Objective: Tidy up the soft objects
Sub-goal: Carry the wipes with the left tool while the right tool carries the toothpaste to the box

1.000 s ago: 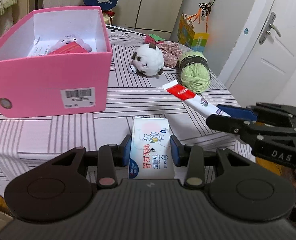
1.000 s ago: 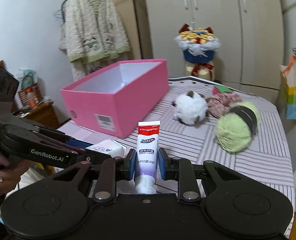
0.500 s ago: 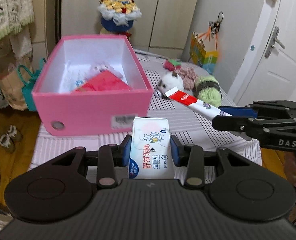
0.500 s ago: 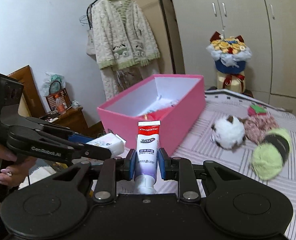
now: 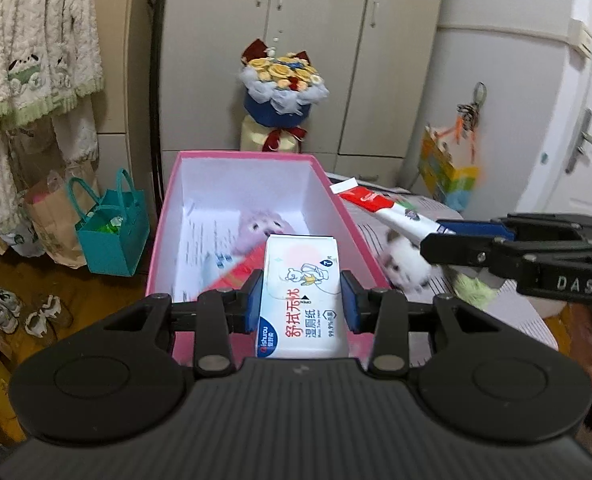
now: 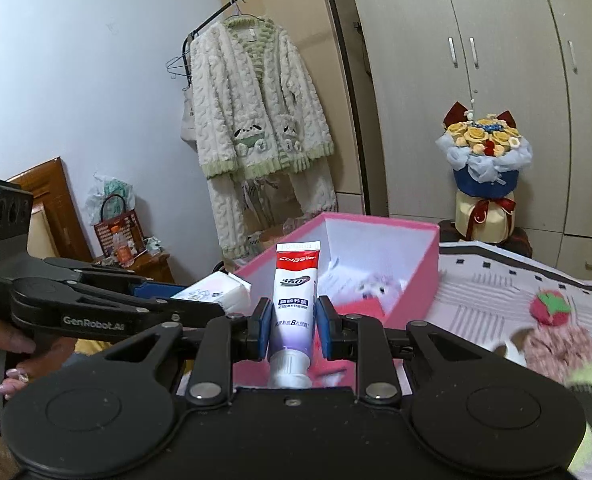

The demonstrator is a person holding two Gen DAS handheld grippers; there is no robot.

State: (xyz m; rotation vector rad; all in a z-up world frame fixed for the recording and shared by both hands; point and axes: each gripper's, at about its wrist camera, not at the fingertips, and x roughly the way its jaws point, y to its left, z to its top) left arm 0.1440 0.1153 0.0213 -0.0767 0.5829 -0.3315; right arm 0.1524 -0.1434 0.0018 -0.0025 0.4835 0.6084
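Teal paper forms the small gift bag (image 5: pixel 110 236) standing on the floor at the far left of the left wrist view, beside a brown bag that a hanging cardigan (image 5: pixel 24 40) partly covers. Next to the right, the pink box (image 5: pixel 158 256) stands open on the striped surface (image 5: pixel 508 320); its near wall is hidden behind the tool body. Inside the box lie a pale plush toy (image 5: pixel 262 224), blurred, a red item that is mostly covered, and white printed sheets. The left tool (image 5: pixel 302 306) is clamped on the wet wipes pack (image 5: pixel 302 300), held over the near end of the box; the pack's lower edge is cut off by the tool housing. Further right, the right tool (image 6: pixel 294 330) is closed on the toothpaste tube (image 6: pixel 296 300), cap end toward the camera, crimped end over the box rim. On the surface behind it, a white plush (image 5: pixel 406 268) and green yarn (image 5: pixel 472 286) are blurred and partly hidden by the right tool. In the right wrist view a strawberry-shaped item (image 6: pixel 550 306) and a pink fabric piece (image 6: pixel 558 350) lie at far right.
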